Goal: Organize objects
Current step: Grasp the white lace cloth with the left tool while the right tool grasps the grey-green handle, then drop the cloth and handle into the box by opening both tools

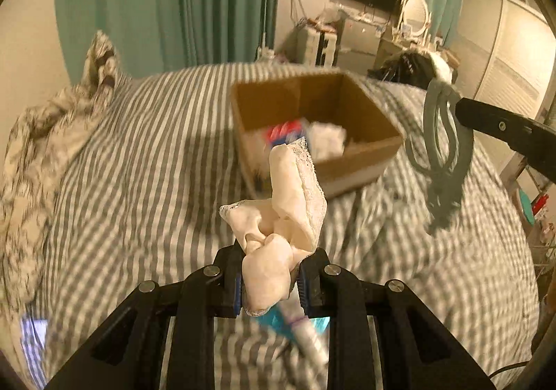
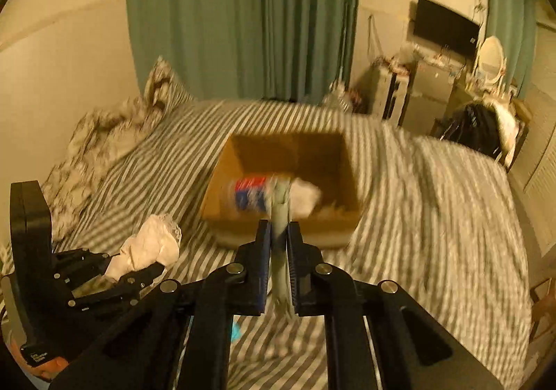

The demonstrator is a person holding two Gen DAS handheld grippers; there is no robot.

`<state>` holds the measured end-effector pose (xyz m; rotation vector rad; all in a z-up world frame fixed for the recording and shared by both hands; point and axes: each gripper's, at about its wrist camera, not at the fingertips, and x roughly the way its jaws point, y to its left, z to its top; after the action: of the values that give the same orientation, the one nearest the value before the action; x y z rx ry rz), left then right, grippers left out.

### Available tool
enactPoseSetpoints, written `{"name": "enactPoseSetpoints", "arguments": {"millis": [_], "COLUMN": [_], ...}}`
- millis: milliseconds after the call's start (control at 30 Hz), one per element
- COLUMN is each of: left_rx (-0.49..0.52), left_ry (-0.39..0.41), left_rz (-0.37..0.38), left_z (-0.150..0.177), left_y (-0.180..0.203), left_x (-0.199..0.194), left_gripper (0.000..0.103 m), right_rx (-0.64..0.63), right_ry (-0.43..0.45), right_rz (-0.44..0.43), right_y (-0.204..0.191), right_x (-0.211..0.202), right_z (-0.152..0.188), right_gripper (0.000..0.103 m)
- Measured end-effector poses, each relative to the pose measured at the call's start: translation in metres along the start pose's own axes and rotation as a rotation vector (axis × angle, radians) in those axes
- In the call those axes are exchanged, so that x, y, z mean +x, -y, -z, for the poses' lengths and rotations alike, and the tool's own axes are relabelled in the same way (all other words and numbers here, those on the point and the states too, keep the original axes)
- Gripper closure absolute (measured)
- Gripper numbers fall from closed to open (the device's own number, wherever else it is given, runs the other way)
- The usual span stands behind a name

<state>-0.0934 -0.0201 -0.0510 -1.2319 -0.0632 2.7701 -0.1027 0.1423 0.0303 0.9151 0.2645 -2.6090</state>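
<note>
My left gripper (image 1: 269, 256) is shut on a cream lace-trimmed garment (image 1: 288, 202) and holds it above the striped bed, short of the open cardboard box (image 1: 361, 153). In the right wrist view the left gripper (image 2: 139, 271) shows at lower left with the cream garment (image 2: 153, 247). My right gripper (image 2: 278, 233) is shut on a grey strappy garment (image 2: 279, 212), just before the box (image 2: 222, 167). In the left wrist view that grey garment (image 1: 444, 146) hangs from the right gripper (image 1: 455, 101), right of the box. The box holds a red-blue packet (image 2: 250, 193) and white cloth (image 2: 305, 197).
The striped bed cover (image 1: 139, 164) fills both views. A patterned pillow (image 1: 52, 132) lies at the left. A blue-white tube (image 1: 299, 327) lies on the bed under my left gripper. Green curtains (image 2: 243, 14), a TV (image 2: 444, 25) and a cluttered dresser (image 2: 424, 77) stand behind.
</note>
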Motion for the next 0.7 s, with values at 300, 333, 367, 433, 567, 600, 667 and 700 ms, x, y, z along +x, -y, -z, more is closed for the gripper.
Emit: {"name": "enactPoseSetpoints", "arguments": {"millis": [300, 333, 367, 433, 567, 600, 667, 700], "left_rx": [0.024, 0.023, 0.022, 0.022, 0.026, 0.027, 0.023, 0.020], "left_ry": [0.032, 0.030, 0.028, 0.020, -0.006, -0.019, -0.039, -0.048], "left_rz": [0.010, 0.009, 0.008, 0.007, 0.014, 0.016, 0.019, 0.025], "left_z": [-0.077, -0.085, -0.091, -0.103, -0.119, -0.122, -0.124, -0.126], "left_y": [0.017, 0.018, 0.018, 0.019, 0.020, 0.020, 0.020, 0.019], "left_x": [0.038, 0.045, 0.052, 0.069, 0.106, 0.119, 0.137, 0.145], "left_gripper": [0.079, 0.079, 0.079, 0.079, 0.079, 0.079, 0.079, 0.079], "right_rx": [-0.005, -0.003, -0.004, -0.008, -0.008, -0.003, 0.008, 0.012], "right_ry": [0.064, 0.065, 0.062, 0.044, -0.015, -0.029, -0.056, -0.062], "right_rz": [0.004, 0.004, 0.007, 0.014, 0.031, 0.032, 0.032, 0.030], "right_y": [0.028, 0.030, 0.034, 0.039, 0.050, 0.053, 0.058, 0.060], "right_x": [0.036, 0.044, 0.054, 0.072, 0.119, 0.129, 0.150, 0.158], "right_z": [-0.065, -0.072, -0.078, -0.086, -0.089, -0.087, -0.084, -0.084], "right_gripper": [0.094, 0.094, 0.094, 0.094, 0.094, 0.094, 0.094, 0.094]}}
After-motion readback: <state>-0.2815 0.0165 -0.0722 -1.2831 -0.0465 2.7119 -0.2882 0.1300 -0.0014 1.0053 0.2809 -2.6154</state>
